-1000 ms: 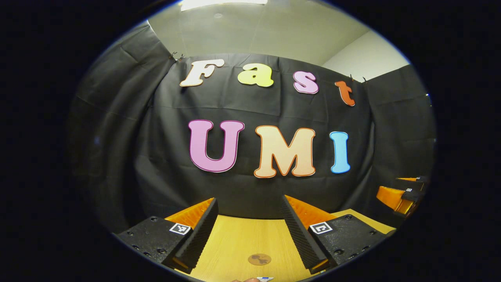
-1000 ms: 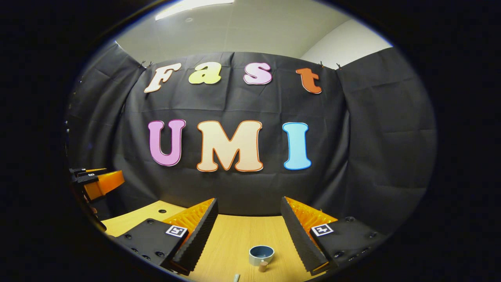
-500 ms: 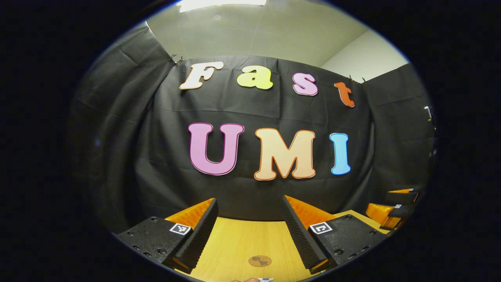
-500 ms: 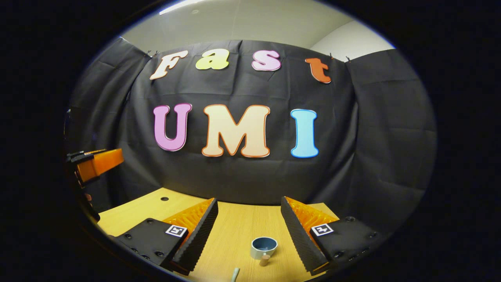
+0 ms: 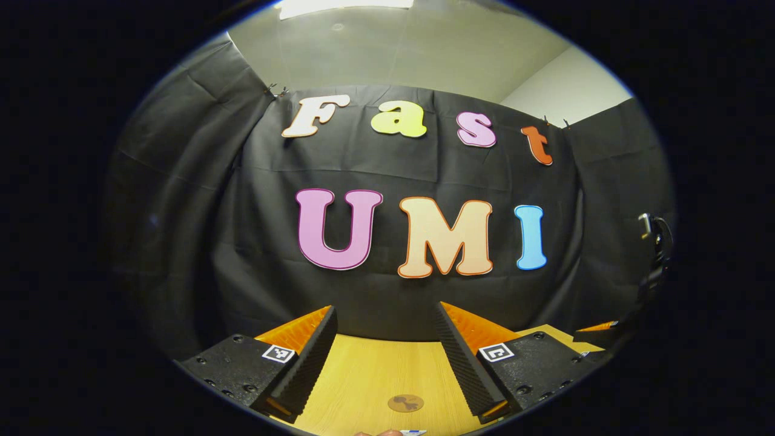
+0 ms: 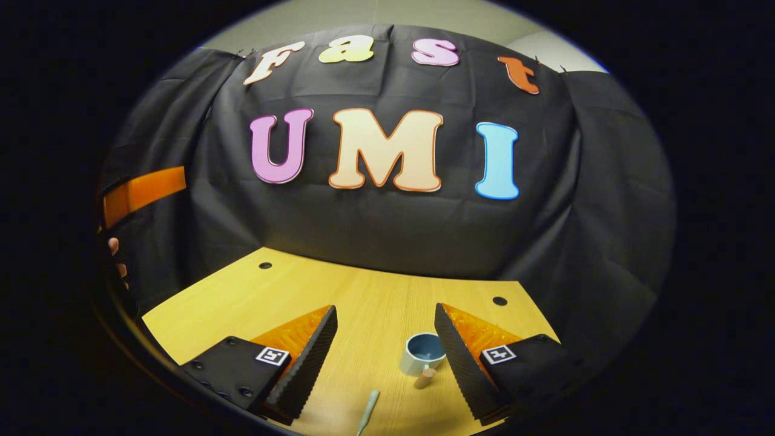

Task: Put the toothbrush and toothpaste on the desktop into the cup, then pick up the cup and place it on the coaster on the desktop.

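Wooden tabletop point(image 6: 363, 297) before us, blue cup point(image 6: 423, 353) upright by our right tool point(image 6: 384, 357), round coaster point(image 5: 405, 403) between our left tool point(image 5: 384, 357) fingers — both tools spread wide, holding nothing.

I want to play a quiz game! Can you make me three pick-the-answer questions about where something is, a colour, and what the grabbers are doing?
1. Where is the cup?
A. on the desk
B. on the coaster
C. in a gripper

2. What colour is the cup inside?
A. red
B. blue
C. green

3. How is the right gripper?
A. shut on the cup
B. shut on the toothbrush
C. open

Answers: 1 A, it stands on bare wood. 2 B, its inside looks blue. 3 C, its fingers stand wide apart, holding nothing.
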`<state>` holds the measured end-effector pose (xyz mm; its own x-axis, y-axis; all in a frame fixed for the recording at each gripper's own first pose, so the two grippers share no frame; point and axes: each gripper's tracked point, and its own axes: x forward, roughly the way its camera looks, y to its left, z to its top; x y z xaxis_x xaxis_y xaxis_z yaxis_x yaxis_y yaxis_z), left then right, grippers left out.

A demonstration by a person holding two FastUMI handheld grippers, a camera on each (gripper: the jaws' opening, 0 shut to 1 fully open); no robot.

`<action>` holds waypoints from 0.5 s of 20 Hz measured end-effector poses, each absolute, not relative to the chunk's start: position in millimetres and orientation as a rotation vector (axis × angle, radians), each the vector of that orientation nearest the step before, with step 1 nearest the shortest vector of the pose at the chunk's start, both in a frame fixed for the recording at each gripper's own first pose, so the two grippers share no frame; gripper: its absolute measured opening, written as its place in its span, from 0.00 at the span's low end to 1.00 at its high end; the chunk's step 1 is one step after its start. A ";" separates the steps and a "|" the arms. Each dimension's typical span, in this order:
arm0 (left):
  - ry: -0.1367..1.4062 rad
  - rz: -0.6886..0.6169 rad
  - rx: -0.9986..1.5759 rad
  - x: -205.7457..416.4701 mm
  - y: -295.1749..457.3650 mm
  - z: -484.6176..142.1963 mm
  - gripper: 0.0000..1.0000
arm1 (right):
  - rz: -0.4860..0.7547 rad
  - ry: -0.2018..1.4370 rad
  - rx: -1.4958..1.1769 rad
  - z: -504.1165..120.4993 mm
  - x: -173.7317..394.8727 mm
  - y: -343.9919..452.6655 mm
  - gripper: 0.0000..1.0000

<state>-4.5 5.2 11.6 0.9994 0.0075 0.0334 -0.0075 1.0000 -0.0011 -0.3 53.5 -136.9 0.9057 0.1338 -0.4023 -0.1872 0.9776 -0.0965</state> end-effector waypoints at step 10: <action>0.003 0.024 -0.002 -3.1 7.8 -1.3 0.94 | 0.180 0.690 -0.112 -230.3 -16.5 45.9 0.99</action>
